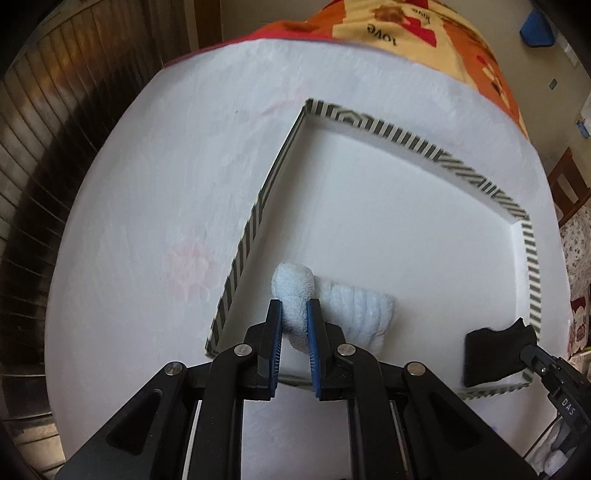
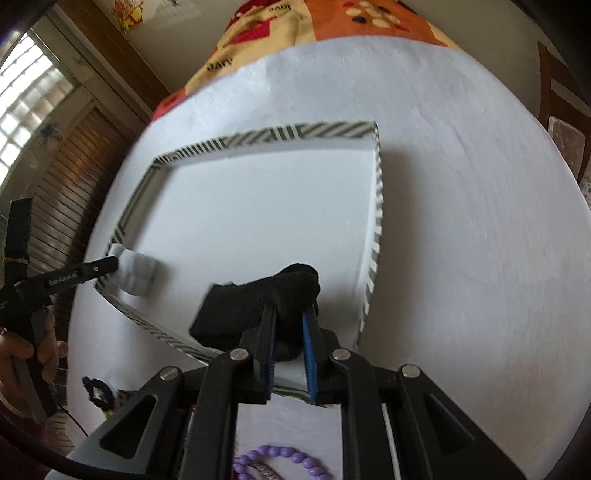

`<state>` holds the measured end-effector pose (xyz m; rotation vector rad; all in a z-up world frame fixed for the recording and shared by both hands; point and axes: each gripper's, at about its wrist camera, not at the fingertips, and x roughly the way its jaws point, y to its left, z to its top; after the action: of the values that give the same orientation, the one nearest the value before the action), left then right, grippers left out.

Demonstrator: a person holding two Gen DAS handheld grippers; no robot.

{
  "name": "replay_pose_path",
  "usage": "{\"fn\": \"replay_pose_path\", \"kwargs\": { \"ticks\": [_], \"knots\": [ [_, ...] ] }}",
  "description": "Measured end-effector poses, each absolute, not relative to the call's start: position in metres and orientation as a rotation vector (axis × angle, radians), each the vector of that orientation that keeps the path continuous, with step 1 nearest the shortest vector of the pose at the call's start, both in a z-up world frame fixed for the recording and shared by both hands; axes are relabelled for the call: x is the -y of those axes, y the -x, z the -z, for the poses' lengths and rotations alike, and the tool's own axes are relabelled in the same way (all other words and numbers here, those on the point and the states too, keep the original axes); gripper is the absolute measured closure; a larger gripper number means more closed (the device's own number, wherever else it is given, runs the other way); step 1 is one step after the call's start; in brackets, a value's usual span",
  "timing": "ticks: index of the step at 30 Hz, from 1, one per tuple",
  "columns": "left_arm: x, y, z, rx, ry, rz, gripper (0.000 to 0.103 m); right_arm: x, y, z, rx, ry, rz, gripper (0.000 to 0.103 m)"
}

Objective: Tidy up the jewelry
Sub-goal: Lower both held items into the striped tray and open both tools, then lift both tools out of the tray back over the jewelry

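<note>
A patterned blanket (image 1: pixel 424 33) lies beyond the white table (image 1: pixel 147 221), near wooden shutters (image 2: pixel 70 192)

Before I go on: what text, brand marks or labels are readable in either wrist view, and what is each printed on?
"love": upside down on the patterned cloth beyond the white board, left wrist view.
"DAS": on the right gripper, on its arm at the frame's lower right, left wrist view.
"GenRobot.AI": on the left gripper, along its finger, small, so partly a guess; right wrist view.
More lettering on the cloth in the right wrist view is too blurred to read.
</note>
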<state>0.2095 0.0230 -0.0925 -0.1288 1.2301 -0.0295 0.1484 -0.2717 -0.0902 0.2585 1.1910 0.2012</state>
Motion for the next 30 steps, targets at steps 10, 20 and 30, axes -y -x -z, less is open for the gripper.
{"fn": "replay_pose_path", "kwargs": {
  "ticks": [10,20,30],
  "knots": [
    [-0.021,-0.188,0.097,-1.251,0.127,0.042,0.1,0.272,-0.145,0.095,-1.217,-0.203,-0.188,0.09],
    [-0.011,-0.193,0.083,-1.222,0.099,0.023,0.083,0.278,-0.141,0.076,-1.15,-0.245,-0.207,0.048],
    [-0.011,-0.173,0.055,-1.151,0.091,0.015,0.076,0.278,-0.121,0.048,-1.066,-0.26,-0.206,0.046]
  ]
}}
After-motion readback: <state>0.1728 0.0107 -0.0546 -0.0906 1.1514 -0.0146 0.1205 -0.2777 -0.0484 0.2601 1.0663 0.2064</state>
